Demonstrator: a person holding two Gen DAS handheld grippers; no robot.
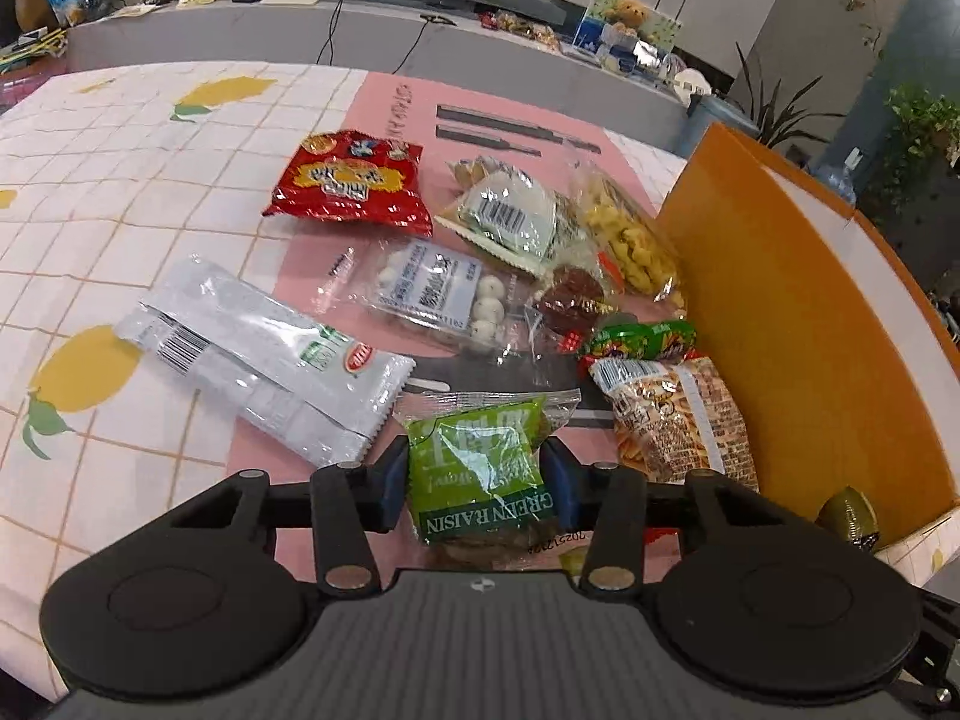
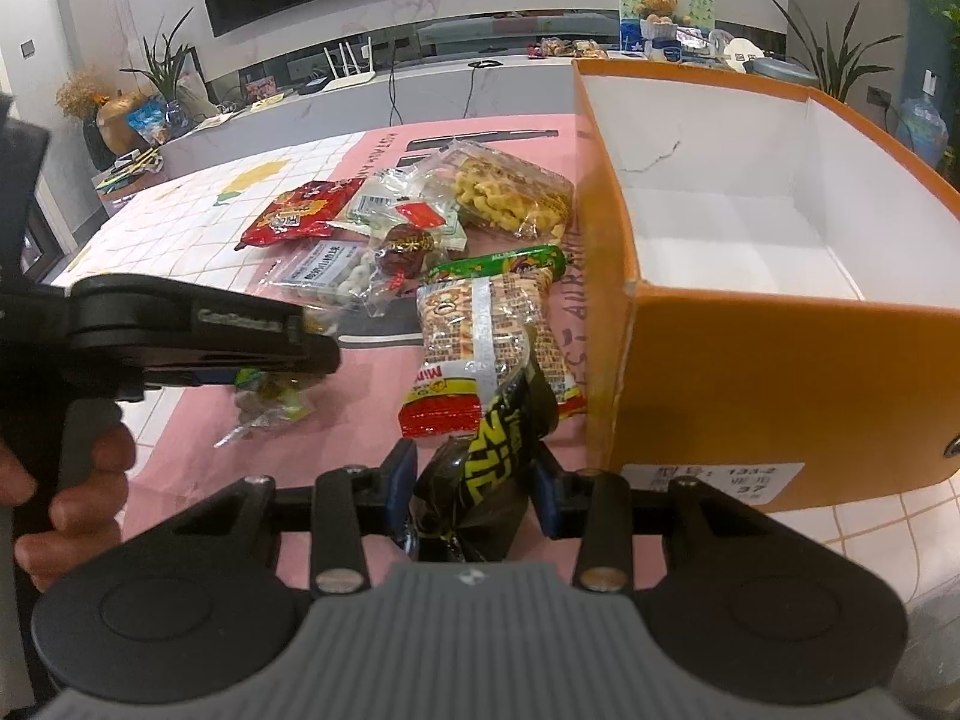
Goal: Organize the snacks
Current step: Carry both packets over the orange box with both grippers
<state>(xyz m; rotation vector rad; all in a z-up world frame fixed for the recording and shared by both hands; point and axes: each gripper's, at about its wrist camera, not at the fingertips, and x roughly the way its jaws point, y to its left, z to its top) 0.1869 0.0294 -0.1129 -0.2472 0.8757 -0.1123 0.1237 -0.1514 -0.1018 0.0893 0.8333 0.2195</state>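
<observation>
My left gripper (image 1: 477, 480) is shut on a green raisin packet (image 1: 480, 462), its blue pads pressing both sides, just above the pink mat. In the right wrist view that left gripper (image 2: 312, 360) shows from the side, with the raisin packet (image 2: 270, 402) hanging under it. My right gripper (image 2: 474, 489) is shut on a black packet with yellow lettering (image 2: 504, 438), beside the near corner of the open orange box (image 2: 750, 372). The box's white inside shows nothing in it. In the left wrist view, the orange box (image 1: 780, 324) stands on the right, with the black packet (image 1: 849, 516) at its near corner.
Loose snacks lie on the mat: a red bag (image 1: 354, 186), white packets (image 1: 258, 354), a clear bag of white balls (image 1: 438, 294), a yellow snack bag (image 1: 630, 246), a green sausage (image 1: 648, 342) and an orange-patterned packet (image 1: 678, 420). A person's hand (image 2: 78, 480) holds the left gripper's handle.
</observation>
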